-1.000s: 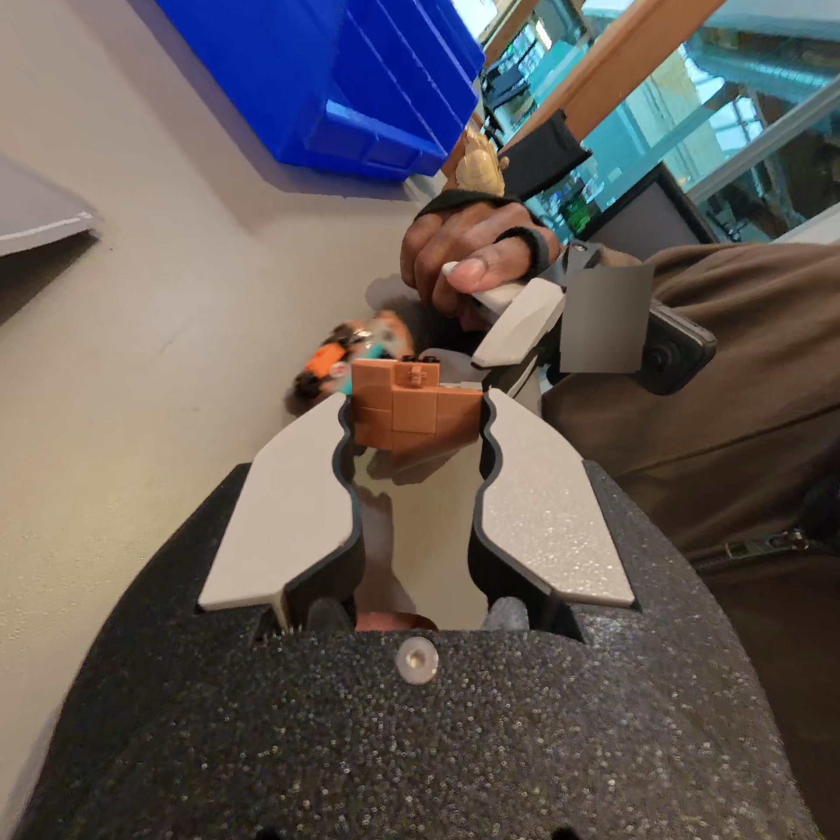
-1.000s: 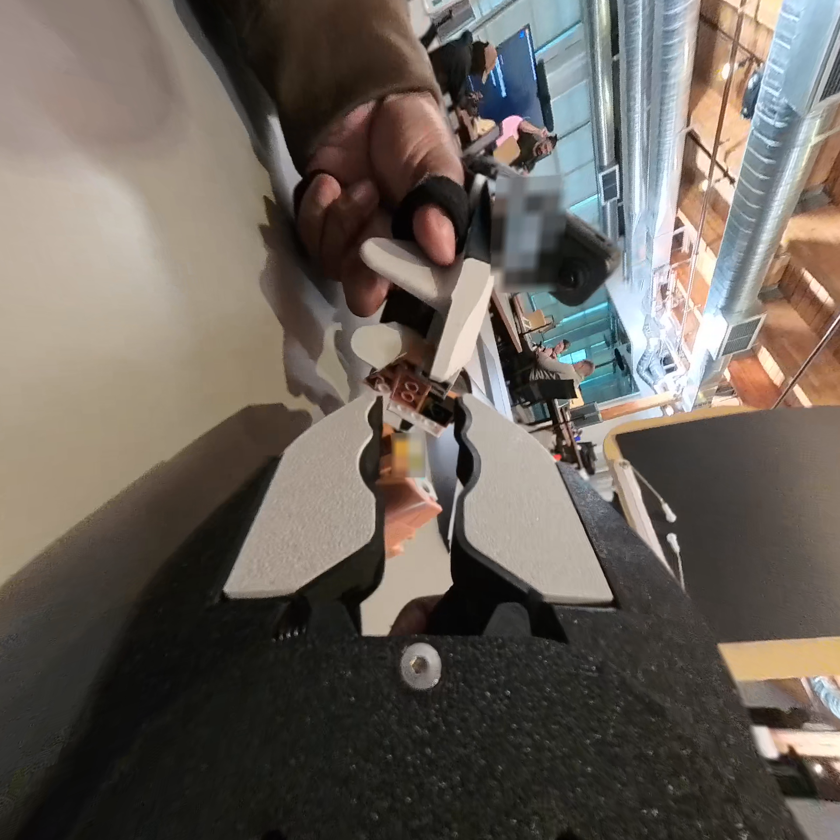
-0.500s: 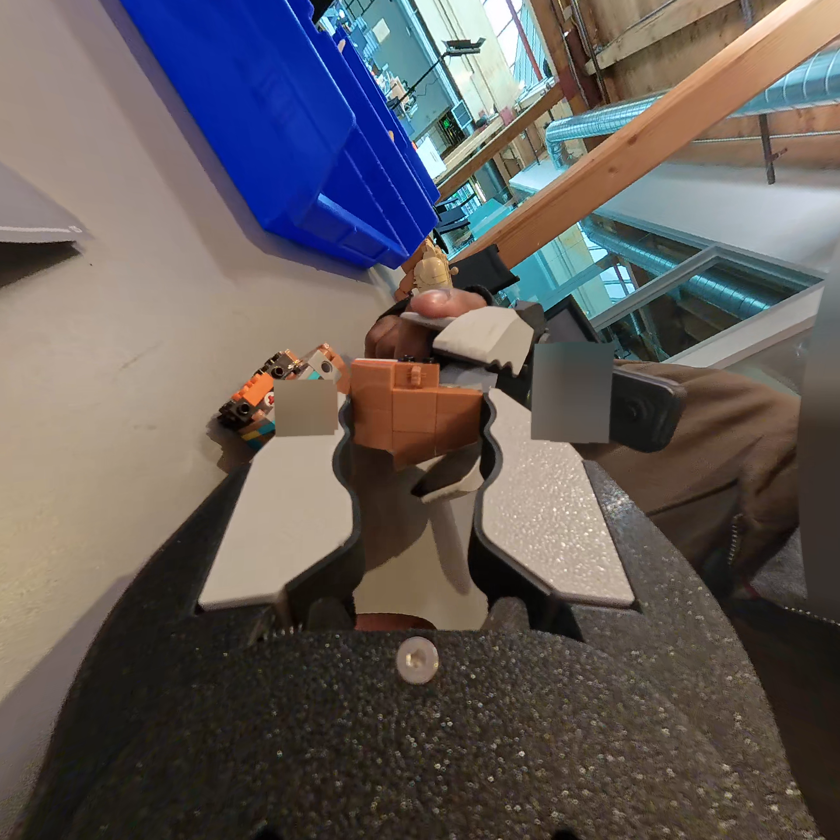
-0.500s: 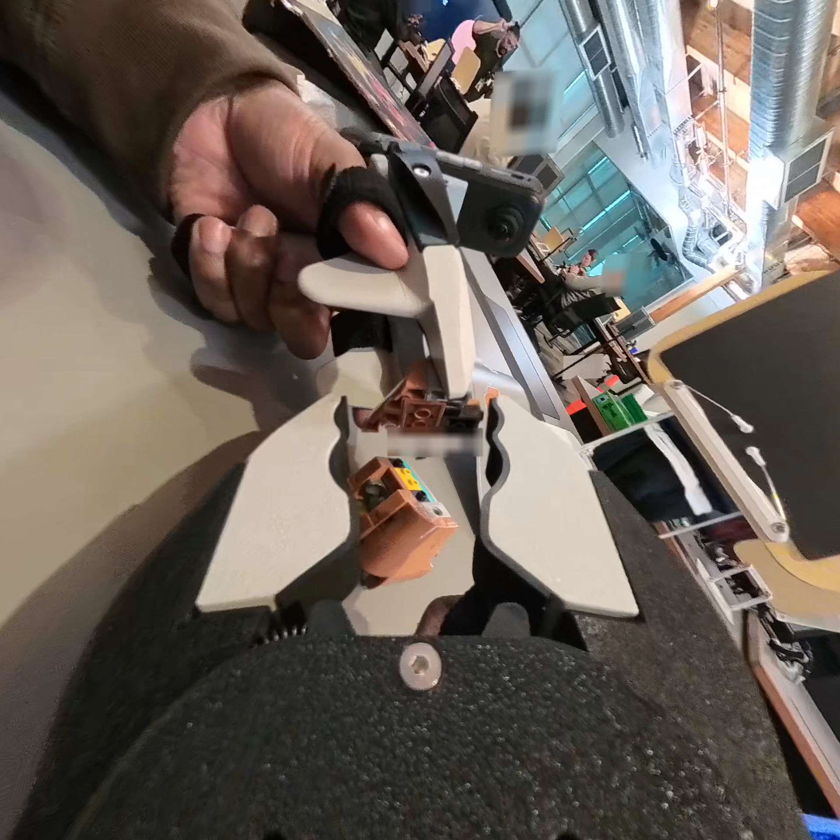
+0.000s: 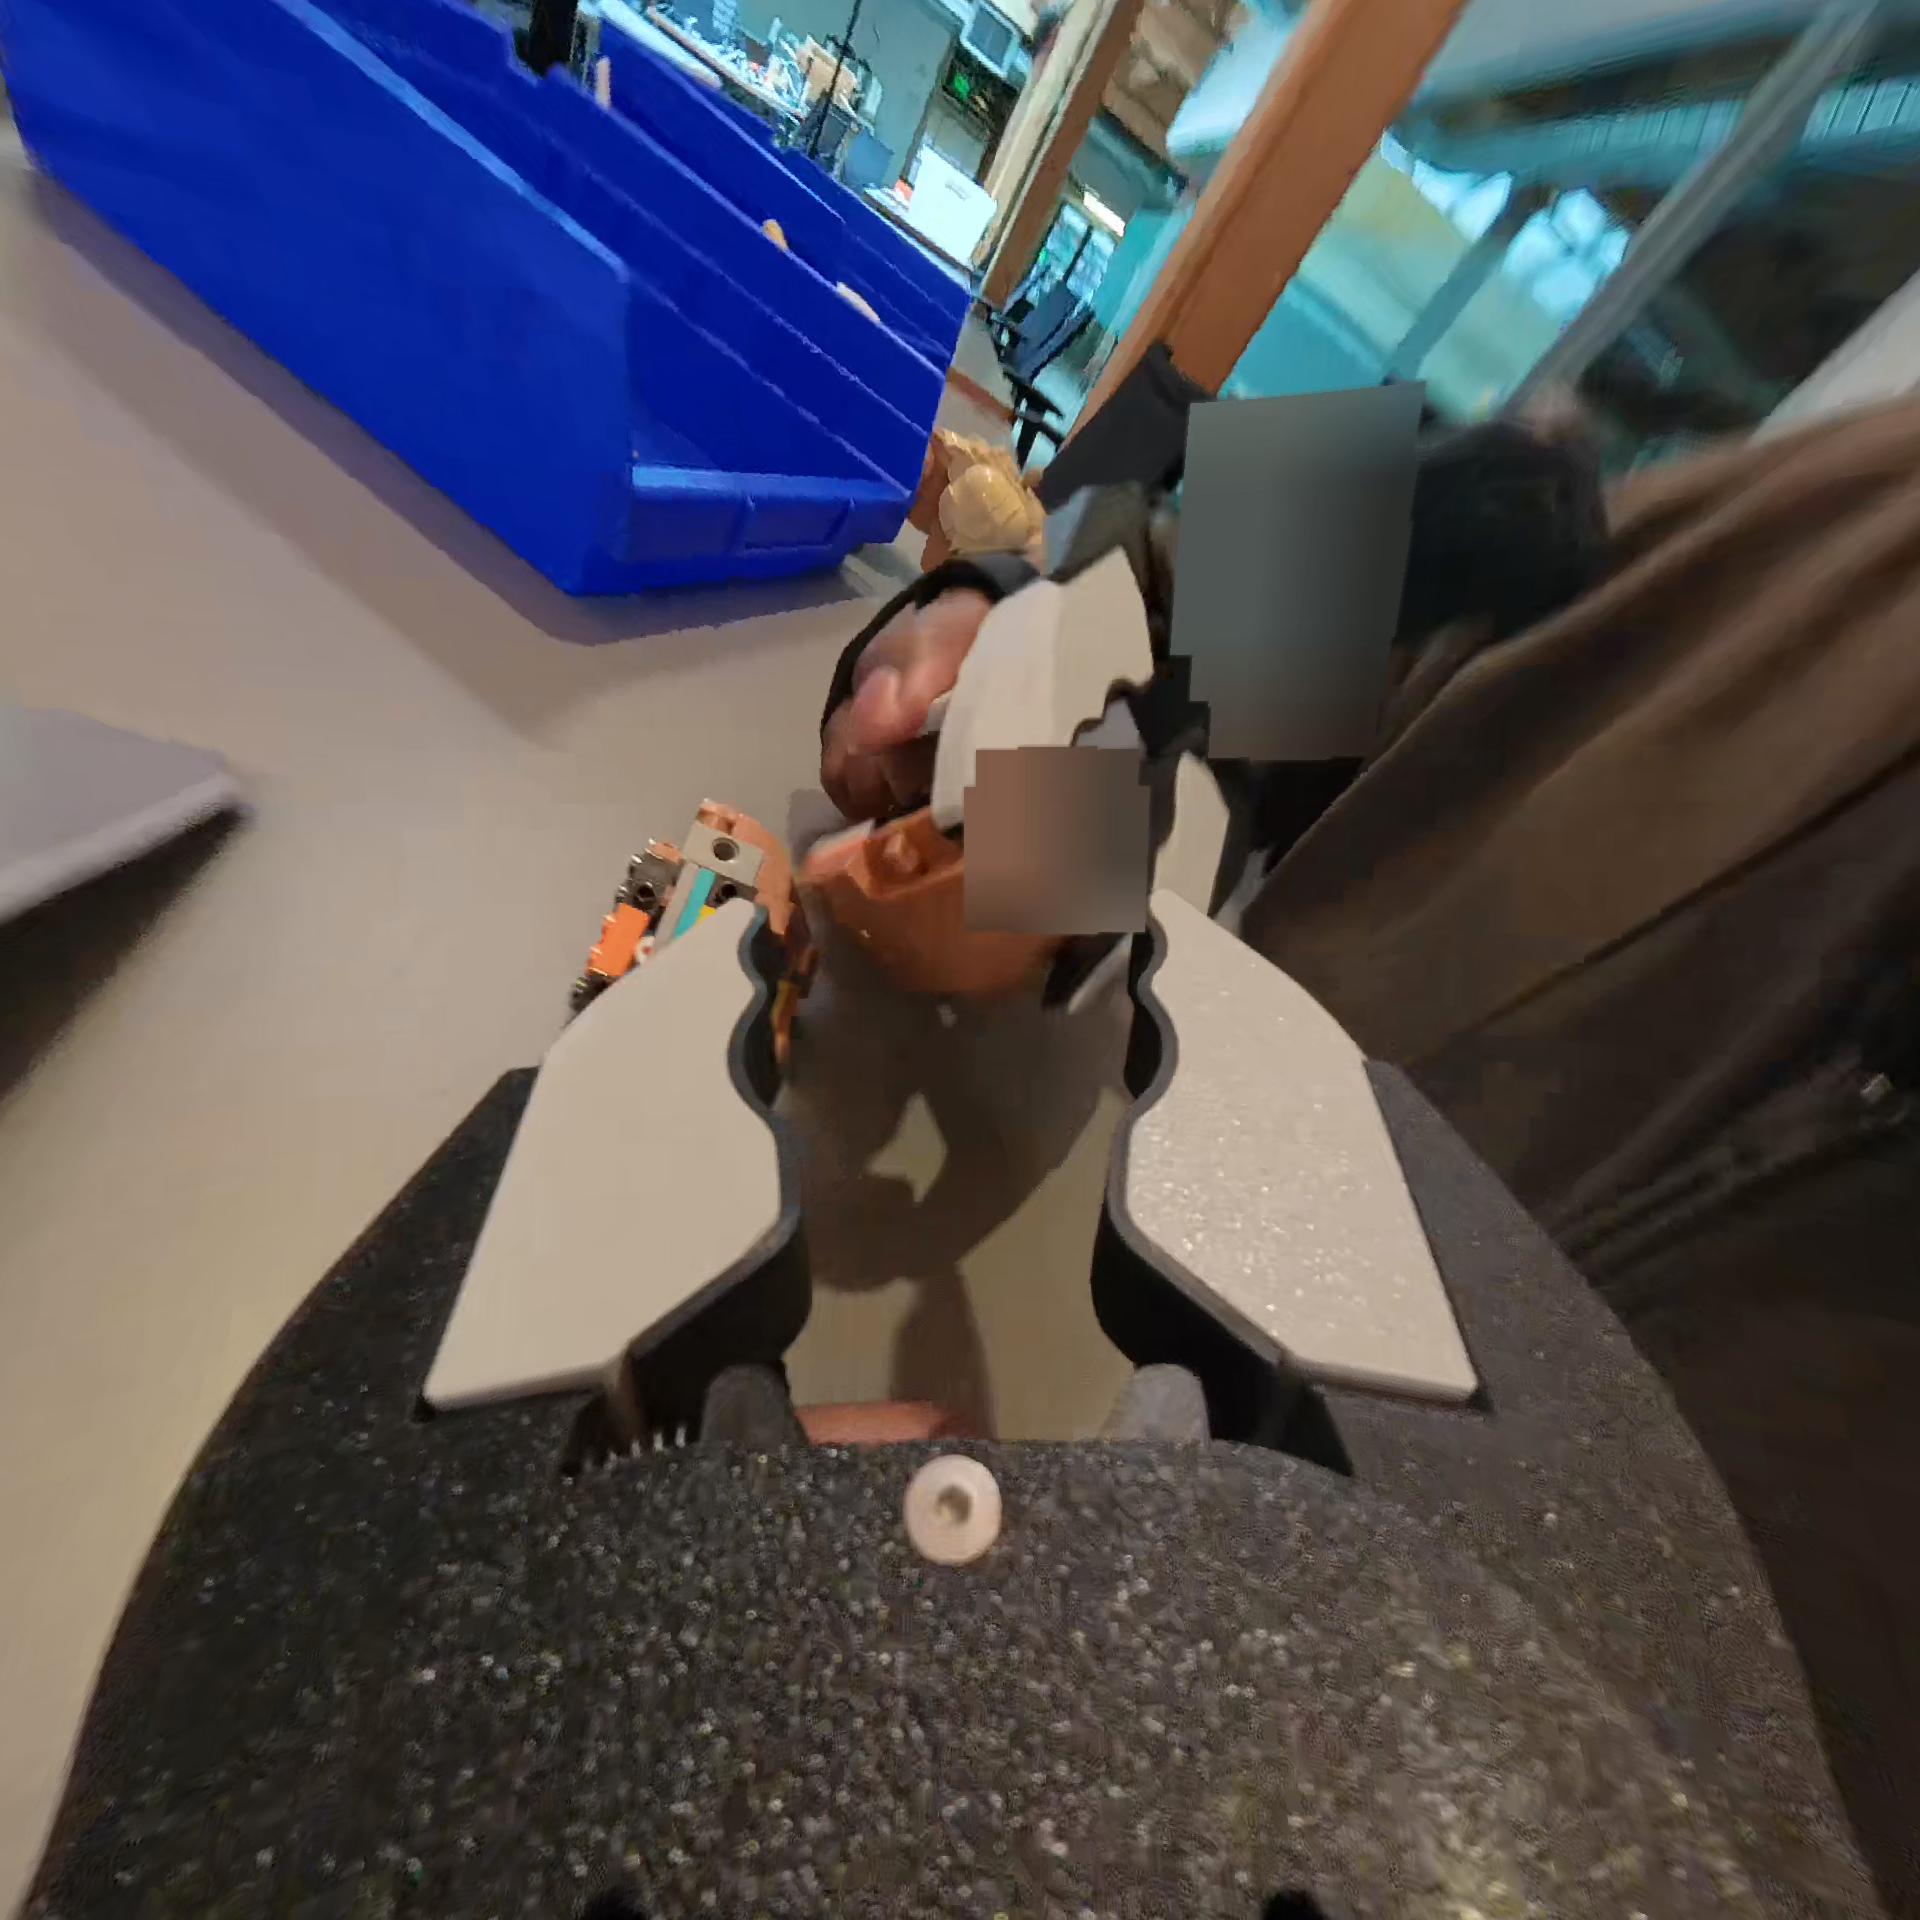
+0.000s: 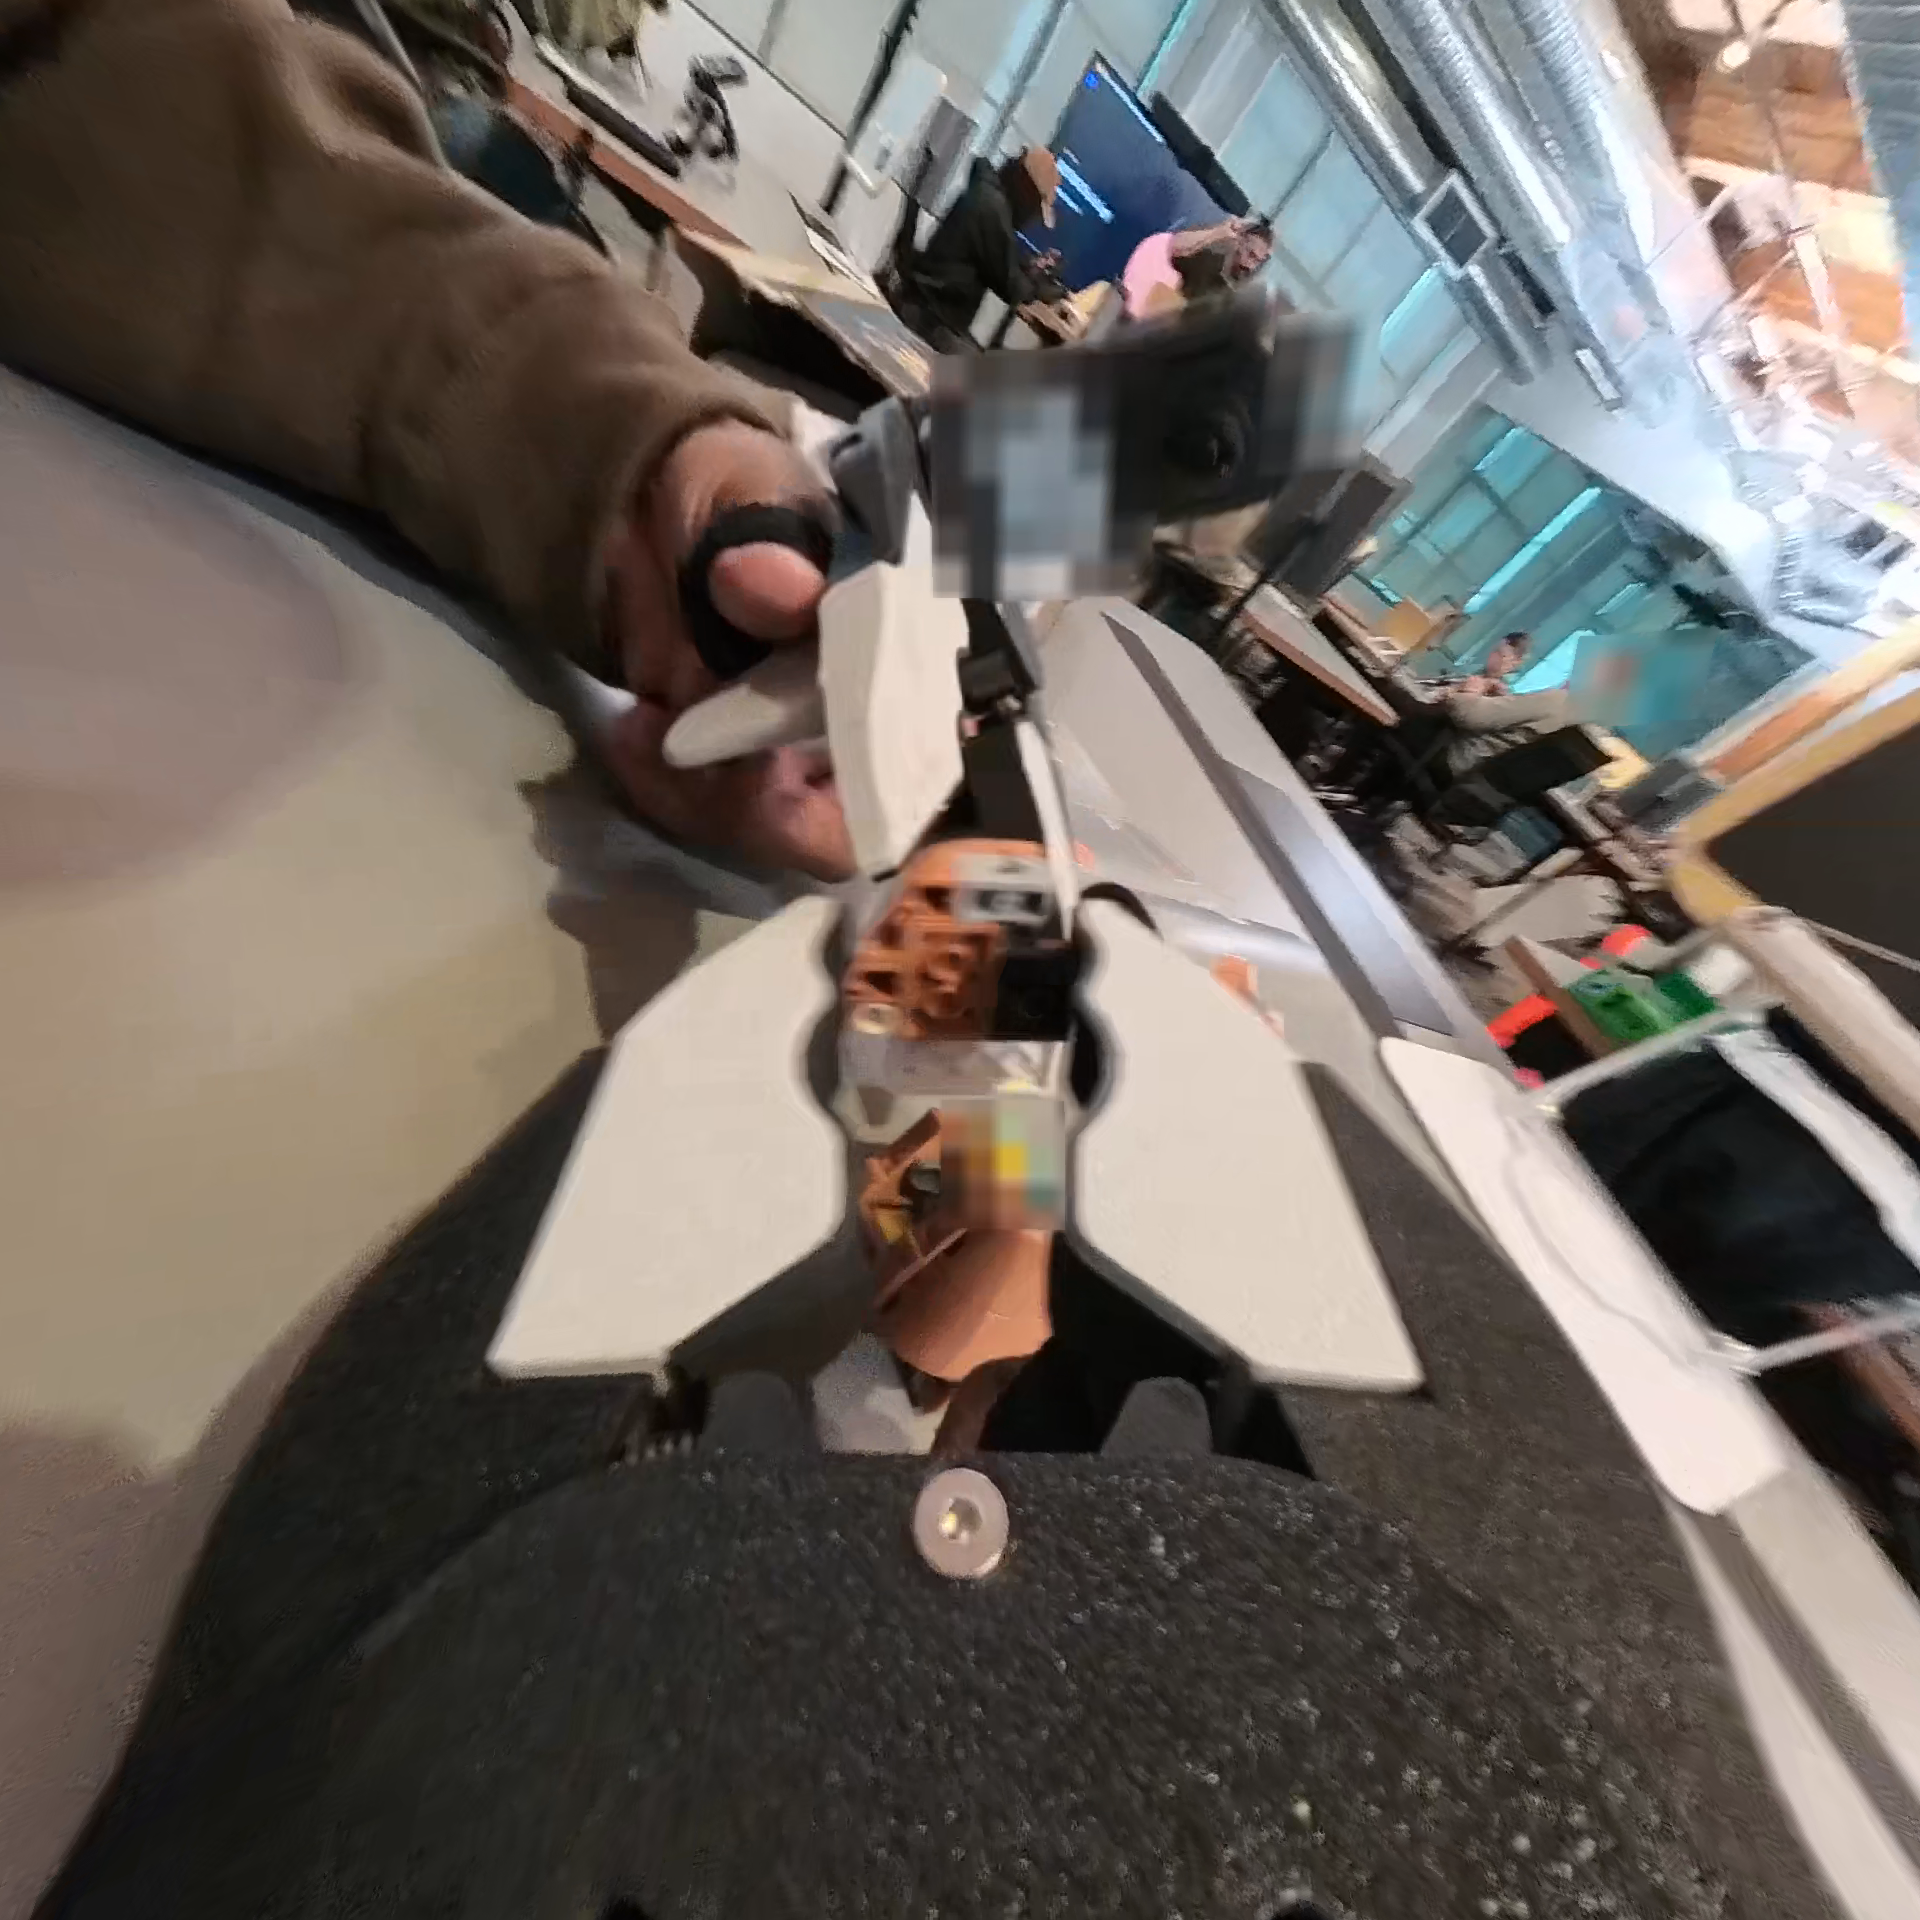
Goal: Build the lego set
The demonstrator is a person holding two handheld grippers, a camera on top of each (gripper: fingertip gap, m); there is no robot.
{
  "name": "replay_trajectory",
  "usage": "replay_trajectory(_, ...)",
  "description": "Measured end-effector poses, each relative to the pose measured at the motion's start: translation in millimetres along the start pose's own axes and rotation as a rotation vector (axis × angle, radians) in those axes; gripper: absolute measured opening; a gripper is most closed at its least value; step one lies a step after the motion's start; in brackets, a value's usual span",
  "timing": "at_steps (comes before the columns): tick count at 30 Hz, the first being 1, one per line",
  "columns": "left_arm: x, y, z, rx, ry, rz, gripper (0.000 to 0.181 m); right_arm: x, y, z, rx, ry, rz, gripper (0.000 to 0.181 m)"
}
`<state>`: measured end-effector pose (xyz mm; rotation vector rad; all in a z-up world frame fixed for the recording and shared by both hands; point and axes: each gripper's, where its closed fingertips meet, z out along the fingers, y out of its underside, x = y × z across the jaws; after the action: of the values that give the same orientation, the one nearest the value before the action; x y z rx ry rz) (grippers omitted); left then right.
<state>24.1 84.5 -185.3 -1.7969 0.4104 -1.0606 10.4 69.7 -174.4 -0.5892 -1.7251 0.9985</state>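
Letting go, left gripper [image 5: 940, 971] now gapes, leaving brown block [image 5: 914, 914] clamped in right gripper [image 6: 961, 961]; handover looks finished.

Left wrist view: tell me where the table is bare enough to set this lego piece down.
Bare table lies between the blue bins, the grey sheet at the left edge and the small lego build. Another bare strip runs left of the left hand-held gripper. Ahead of its fingertips it is crowded: the brown lego piece, the right hand-held gripper and the hand.
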Motion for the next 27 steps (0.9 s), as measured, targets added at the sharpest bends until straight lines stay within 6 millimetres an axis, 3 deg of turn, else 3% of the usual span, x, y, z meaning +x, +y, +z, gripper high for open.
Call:
replay_trajectory(1, 1, 2, -2, -0.016, -0.015, 0.096, 0.068, 1, -3, -2, 0.026, -0.014, 0.042, 0.032)
replay_trajectory(4, 9, 8, -4, -0.063, -0.002, 0.314, 0.071, 3, -5, -3, 0.057, -0.044, 0.127, 0.031)
replay_trajectory(8, 9, 11, 1, -0.091, -0.013, 0.396, 0.07, 0, 0, 0, 0.037, -0.061, 0.141, 0.031)
replay_trajectory(13, 9, 3, 2, -0.029, -0.07, 0.586, 0.069, -1, -14, -2, 0.114, -0.095, 0.25, 0.031)
replay_trajectory(19, 14, 2, 9, 0.004, -0.1, 0.679, 0.068, 5, -26, -6, 0.225, -0.13, 0.399, 0.031)
replay_trajectory(27, 11, -2, 11, 0.026, -0.152, 0.686, 0.053, 2, -23, -4, 0.222, -0.142, 0.389, 0.031)
